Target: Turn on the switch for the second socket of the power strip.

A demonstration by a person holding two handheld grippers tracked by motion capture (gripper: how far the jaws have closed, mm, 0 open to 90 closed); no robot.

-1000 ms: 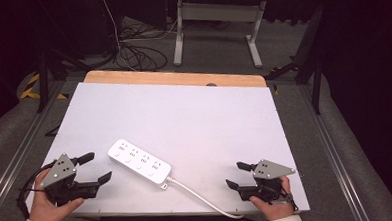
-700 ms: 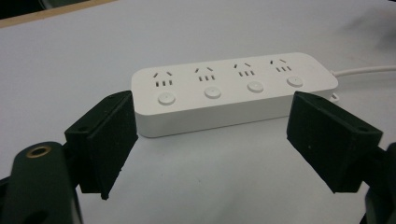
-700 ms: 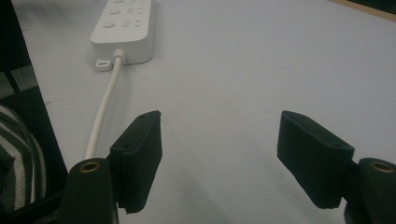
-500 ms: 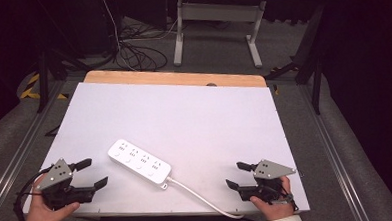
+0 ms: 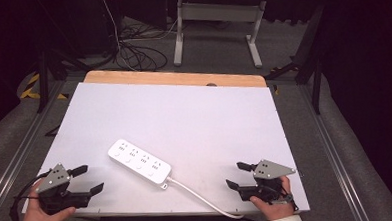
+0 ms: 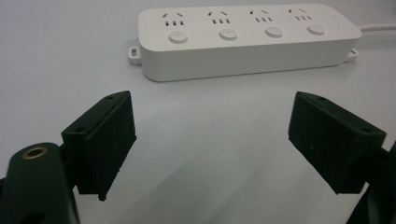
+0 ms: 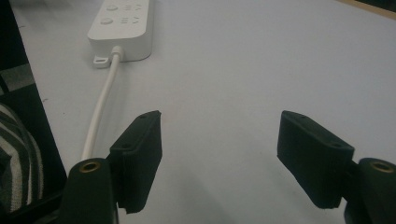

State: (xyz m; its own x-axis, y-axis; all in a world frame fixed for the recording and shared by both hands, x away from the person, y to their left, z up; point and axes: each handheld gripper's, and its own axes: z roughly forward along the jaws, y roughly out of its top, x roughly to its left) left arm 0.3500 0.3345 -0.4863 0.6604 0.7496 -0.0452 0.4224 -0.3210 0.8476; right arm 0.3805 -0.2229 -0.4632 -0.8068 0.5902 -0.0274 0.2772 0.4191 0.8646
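White plastic, the power strip (image 5: 139, 162) lies flat on the white table top (image 5: 194, 115), in the stretch between the two grippers and closer to the left one. In the left gripper view it sits just beyond the jaw tips, broadside on, its four sockets and four round buttons (image 6: 247, 32) facing up, spanning the gap between the two black jaws. Its white cable (image 5: 203, 200) leaves the end nearer the right gripper and runs off the near edge of the table. In the right gripper view that cable (image 7: 100, 112) passes just outside the left-hand jaw, and the strip's end (image 7: 122, 28) lies well ahead of that jaw's tip.

The left gripper (image 5: 85, 179) has its jaws spread wide with nothing between them, only bare table. The right gripper (image 5: 239, 174) is likewise spread wide and holds nothing.

Against the frame a second ago, the left gripper has pulled back toward the near left corner of the table, farther from the strip. The right gripper sits where it did, and the strip and cable have not shifted.
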